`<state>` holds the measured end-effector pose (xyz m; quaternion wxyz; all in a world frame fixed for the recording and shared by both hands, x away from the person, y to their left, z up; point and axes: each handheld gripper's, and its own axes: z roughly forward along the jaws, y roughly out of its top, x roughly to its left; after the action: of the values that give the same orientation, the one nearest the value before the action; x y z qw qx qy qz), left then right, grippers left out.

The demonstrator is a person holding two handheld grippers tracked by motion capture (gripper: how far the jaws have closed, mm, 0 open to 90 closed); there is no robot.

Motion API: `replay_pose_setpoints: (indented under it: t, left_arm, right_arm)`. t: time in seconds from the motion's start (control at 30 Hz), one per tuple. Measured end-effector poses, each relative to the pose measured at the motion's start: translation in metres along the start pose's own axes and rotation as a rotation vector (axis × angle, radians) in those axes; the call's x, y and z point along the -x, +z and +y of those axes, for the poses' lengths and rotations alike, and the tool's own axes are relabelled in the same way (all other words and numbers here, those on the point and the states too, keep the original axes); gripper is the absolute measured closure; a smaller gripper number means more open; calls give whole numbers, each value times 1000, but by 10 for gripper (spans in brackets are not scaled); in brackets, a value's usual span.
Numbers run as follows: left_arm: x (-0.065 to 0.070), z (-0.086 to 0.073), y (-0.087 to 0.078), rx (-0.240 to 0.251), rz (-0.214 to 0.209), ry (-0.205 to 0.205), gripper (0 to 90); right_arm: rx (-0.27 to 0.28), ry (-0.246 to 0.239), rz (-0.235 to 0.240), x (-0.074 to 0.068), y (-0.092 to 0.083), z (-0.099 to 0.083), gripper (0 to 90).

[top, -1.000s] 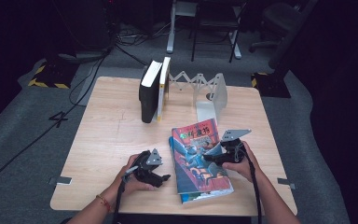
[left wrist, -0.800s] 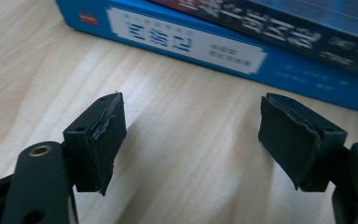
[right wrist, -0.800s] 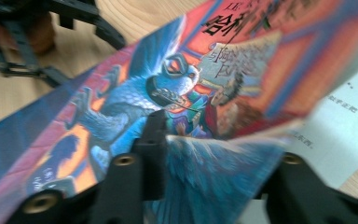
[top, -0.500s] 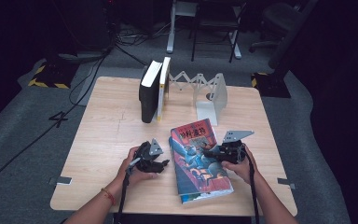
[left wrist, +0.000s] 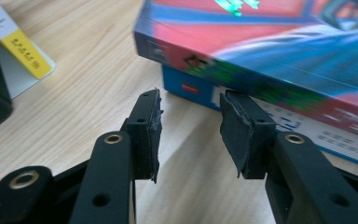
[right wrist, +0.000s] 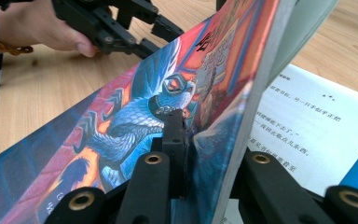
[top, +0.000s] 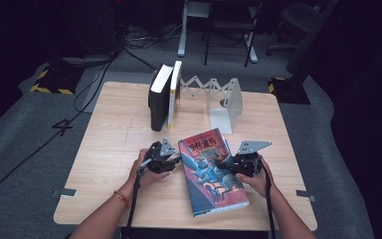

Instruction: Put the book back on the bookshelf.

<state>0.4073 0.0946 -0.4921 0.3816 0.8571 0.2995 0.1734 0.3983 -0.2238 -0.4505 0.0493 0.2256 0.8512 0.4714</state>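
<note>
A thick book with a colourful picture cover (top: 211,172) lies at the front middle of the wooden table (top: 114,129). My right gripper (top: 231,167) is shut on its front cover (right wrist: 135,116), having closed within the last second. The cover is raised, showing a printed page (right wrist: 307,126) beneath. My left gripper (top: 171,162) is at the book's left side. Its jaws have just been closing and stand apart with nothing between them (left wrist: 191,100). Their tips are just short of the book's spine edge (left wrist: 270,51). The left gripper (right wrist: 121,23) also appears beyond the cover.
Two books stand upright at the back: a black one (top: 158,97) and a white one with a yellow spine (top: 175,92). A white folding book rack (top: 219,97) stretches to their right. Bare tabletop lies on the left and at the front edge.
My left gripper has moved right, up to the book's spine, and its jaws have narrowed. The right gripper has closed on the cover at the book's right edge.
</note>
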Motion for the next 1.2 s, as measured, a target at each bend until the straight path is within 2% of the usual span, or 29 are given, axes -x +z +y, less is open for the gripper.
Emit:
replay_pose_setpoints:
  t: [0.2, 0.3, 0.43, 0.53, 0.63, 0.83, 0.87, 0.9, 1.1, 1.2]
  left_arm:
    - [-6, 1, 6, 17, 2, -28, 597]
    - [-8, 5, 4, 15, 15, -21, 627]
    - [-13, 11, 2, 57, -46, -49, 716]
    - [-15, 15, 0, 87, -79, -26, 767]
    - [-18, 23, -5, 132, -107, -41, 794]
    - [-25, 44, -21, 232, -137, -39, 857]
    - [-25, 44, -21, 232, -137, -39, 873]
    - [-26, 51, -24, 245, -139, -27, 889]
    - [-28, 63, -34, 284, -159, -6, 896]
    - [-23, 71, -39, 298, -168, 16, 896]
  right_arm:
    - [6, -3, 3, -1, -1, 0, 788]
    - [10, -13, 10, -2, -2, 1, 788]
    - [37, -24, 22, -3, -9, 4, 787]
    - [54, -40, 17, -5, -14, 7, 787]
    - [83, -52, 21, -6, -19, 8, 789]
    - [154, -95, 1, -9, -32, 15, 794]
    - [154, -95, 1, -9, -32, 15, 794]
    - [165, -106, 0, -10, -34, 17, 793]
    - [173, -145, -5, -14, -38, 23, 772]
    - [144, -171, -17, -18, -37, 32, 713]
